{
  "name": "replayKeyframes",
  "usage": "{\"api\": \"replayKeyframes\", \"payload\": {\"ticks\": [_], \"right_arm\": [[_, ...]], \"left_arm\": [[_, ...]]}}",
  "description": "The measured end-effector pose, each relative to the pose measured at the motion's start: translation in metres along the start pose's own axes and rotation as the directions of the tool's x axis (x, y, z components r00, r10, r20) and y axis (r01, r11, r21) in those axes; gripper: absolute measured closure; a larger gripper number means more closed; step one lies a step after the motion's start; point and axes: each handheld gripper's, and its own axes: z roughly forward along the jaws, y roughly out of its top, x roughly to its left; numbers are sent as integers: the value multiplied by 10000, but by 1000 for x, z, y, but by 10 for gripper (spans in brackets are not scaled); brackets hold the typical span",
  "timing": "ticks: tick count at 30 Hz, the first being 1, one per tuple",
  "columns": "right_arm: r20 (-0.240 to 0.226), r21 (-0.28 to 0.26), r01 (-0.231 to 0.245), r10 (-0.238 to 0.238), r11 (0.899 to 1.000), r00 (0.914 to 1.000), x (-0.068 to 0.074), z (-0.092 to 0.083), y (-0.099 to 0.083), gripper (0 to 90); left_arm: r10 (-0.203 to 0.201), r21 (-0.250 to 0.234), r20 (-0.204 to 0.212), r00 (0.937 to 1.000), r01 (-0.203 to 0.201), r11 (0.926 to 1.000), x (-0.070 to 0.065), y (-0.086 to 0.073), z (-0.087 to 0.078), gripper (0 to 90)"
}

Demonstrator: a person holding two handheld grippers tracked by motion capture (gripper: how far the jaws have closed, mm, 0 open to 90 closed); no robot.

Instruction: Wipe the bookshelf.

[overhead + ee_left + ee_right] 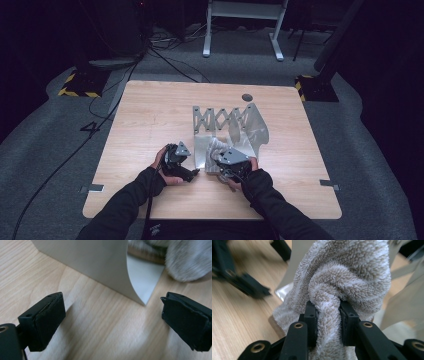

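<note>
A grey fluffy towel (342, 277) is bunched between the two black jaws of my right gripper (328, 317), which is shut on a fold of it. In the high view the right gripper (220, 167) holds the towel (216, 150) beside a silver metal rack (225, 120) with an accordion back and curved plates. My left gripper (192, 172) rests low on the wooden table (150, 115), left of the rack. Its jaws stand wide open (112, 320) with nothing between them, facing the corner of a metal plate (105, 267) and the towel (187, 260) behind it.
A small dark round hole (246, 97) sits in the table near its far edge. Beyond the table are a grey floor with cables, dark stands with yellow-black tape and a white frame. The left half of the tabletop is bare wood.
</note>
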Motion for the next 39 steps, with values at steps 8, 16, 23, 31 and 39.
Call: {"api": "replayKeyframes", "payload": {"ticks": [8, 16, 23, 31, 39], "right_arm": [[22, -723, -25, 26, 9974, 10000, 6, -13, 12, 721], [534, -2698, -114, 267, 9629, 9982, 0, -55, 51, 723], [915, -3256, -196, 522, 9453, 9944, -7, -65, 83, 722], [1095, -2479, -54, 336, 9688, 9934, 3, -31, 83, 719], [1128, -1659, -203, 394, 9859, 9928, 12, 3, 55, 718]], "left_arm": [[128, 17, 157, 9998, -128, 9999, 3, -27, -24, 53], [-113, 27, -31, 9999, 113, 9999, 12, -57, -52, 52], [-472, 27, -370, 9982, 473, 9989, 24, -81, -73, 52], [-683, 11, -508, 9964, 684, 9977, 27, -87, -78, 51], [-719, -10, -521, 9961, 719, 9974, 27, -86, -77, 46]]}}
